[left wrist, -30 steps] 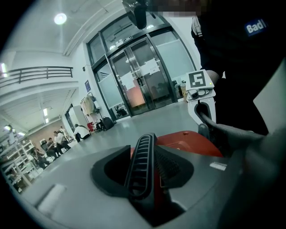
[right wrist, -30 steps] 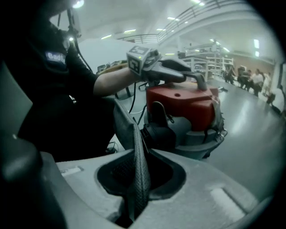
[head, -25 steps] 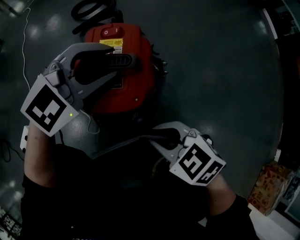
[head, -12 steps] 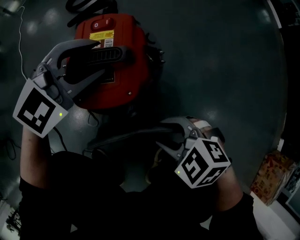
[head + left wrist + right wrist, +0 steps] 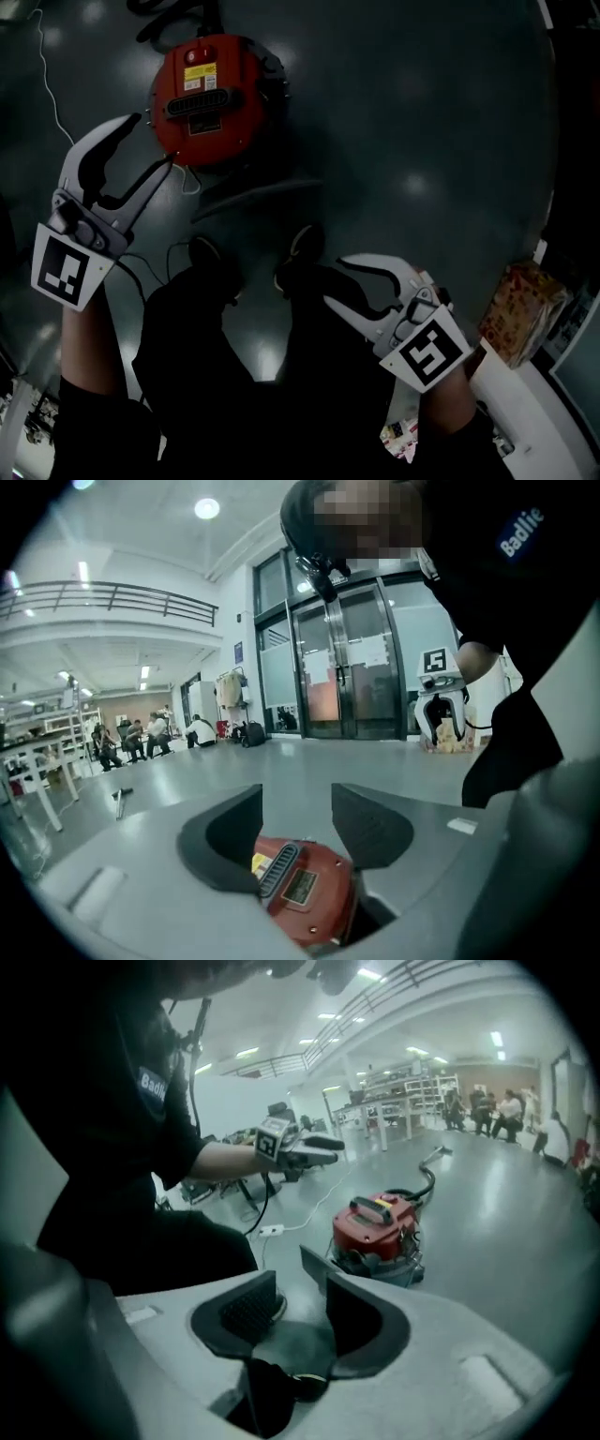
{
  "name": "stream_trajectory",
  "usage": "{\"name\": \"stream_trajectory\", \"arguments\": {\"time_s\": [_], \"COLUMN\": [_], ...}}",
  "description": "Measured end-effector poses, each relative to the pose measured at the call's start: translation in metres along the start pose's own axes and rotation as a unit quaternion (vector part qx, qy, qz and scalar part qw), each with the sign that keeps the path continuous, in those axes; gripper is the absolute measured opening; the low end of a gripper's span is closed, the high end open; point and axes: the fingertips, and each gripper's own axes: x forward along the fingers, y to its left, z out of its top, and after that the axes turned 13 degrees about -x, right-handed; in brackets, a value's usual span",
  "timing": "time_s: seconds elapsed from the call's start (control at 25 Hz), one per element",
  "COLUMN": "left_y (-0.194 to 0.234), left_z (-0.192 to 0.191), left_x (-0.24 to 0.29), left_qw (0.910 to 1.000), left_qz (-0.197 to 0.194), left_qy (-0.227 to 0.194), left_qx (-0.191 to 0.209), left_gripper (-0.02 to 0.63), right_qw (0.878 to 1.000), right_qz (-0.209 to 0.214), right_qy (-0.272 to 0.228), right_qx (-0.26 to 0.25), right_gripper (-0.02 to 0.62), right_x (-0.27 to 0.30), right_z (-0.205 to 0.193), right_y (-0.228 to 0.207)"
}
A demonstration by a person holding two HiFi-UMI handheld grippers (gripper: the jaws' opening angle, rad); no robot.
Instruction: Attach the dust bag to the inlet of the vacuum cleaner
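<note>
The red vacuum cleaner [image 5: 211,98] stands on the dark floor far below, its black handle on top. It also shows between the jaws in the left gripper view [image 5: 305,892] and at a distance in the right gripper view [image 5: 380,1227]. A thin dark flat piece [image 5: 258,195] lies on the floor beside it; I cannot tell what it is. My left gripper [image 5: 150,141] hangs high at the left, its jaws opening with nothing between them. My right gripper [image 5: 335,280] is at the lower right, open and empty.
The person's two shoes [image 5: 202,255] stand just below the flat piece. A black hose [image 5: 169,19] curls behind the vacuum, and a white cable [image 5: 47,84] runs along the left. A printed box [image 5: 520,314] sits at the right edge. People sit at far tables [image 5: 141,738].
Both grippers have risen well away from the vacuum, which now looks small and far. The left jaws came off its handle; the right jaws let go of the flat piece and opened.
</note>
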Motion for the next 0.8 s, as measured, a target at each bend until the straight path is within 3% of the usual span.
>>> {"name": "stream_trajectory", "arguments": {"time_s": [0.12, 0.24, 0.4, 0.48, 0.6, 0.68, 0.8], "left_y": [-0.033, -0.053, -0.092, -0.113, -0.147, -0.175, -0.208], "left_z": [0.042, 0.091, 0.169, 0.201, 0.239, 0.253, 0.256], "left_x": [-0.036, -0.068, -0.113, -0.136, -0.162, -0.178, -0.206], "left_qw": [0.9992, 0.9972, 0.9963, 0.9958, 0.9947, 0.9927, 0.9885], "left_qz": [0.012, 0.030, 0.054, 0.065, 0.060, 0.046, 0.026], "left_qy": [0.009, 0.003, -0.005, -0.012, -0.045, -0.067, -0.088], "left_qx": [-0.036, -0.069, -0.066, -0.064, -0.071, -0.089, -0.120], "left_gripper": [0.218, 0.214, 0.201, 0.201, 0.198, 0.194, 0.195], "right_qw": [0.999, 0.997, 0.990, 0.980, 0.949, 0.932, 0.934], "right_qz": [0.018, 0.034, 0.052, 0.061, 0.050, 0.031, -0.006], "right_qy": [-0.036, -0.065, -0.124, -0.182, -0.281, -0.321, -0.328], "right_qx": [0.036, 0.034, 0.031, 0.057, 0.132, 0.162, 0.138], "right_gripper": [0.164, 0.161, 0.153, 0.152, 0.146, 0.138, 0.138], "right_x": [-0.045, -0.075, -0.119, -0.140, -0.166, -0.180, -0.189], "right_z": [0.046, 0.087, 0.136, 0.163, 0.197, 0.215, 0.241], "right_y": [0.032, 0.055, 0.084, 0.099, 0.106, 0.112, 0.139]}}
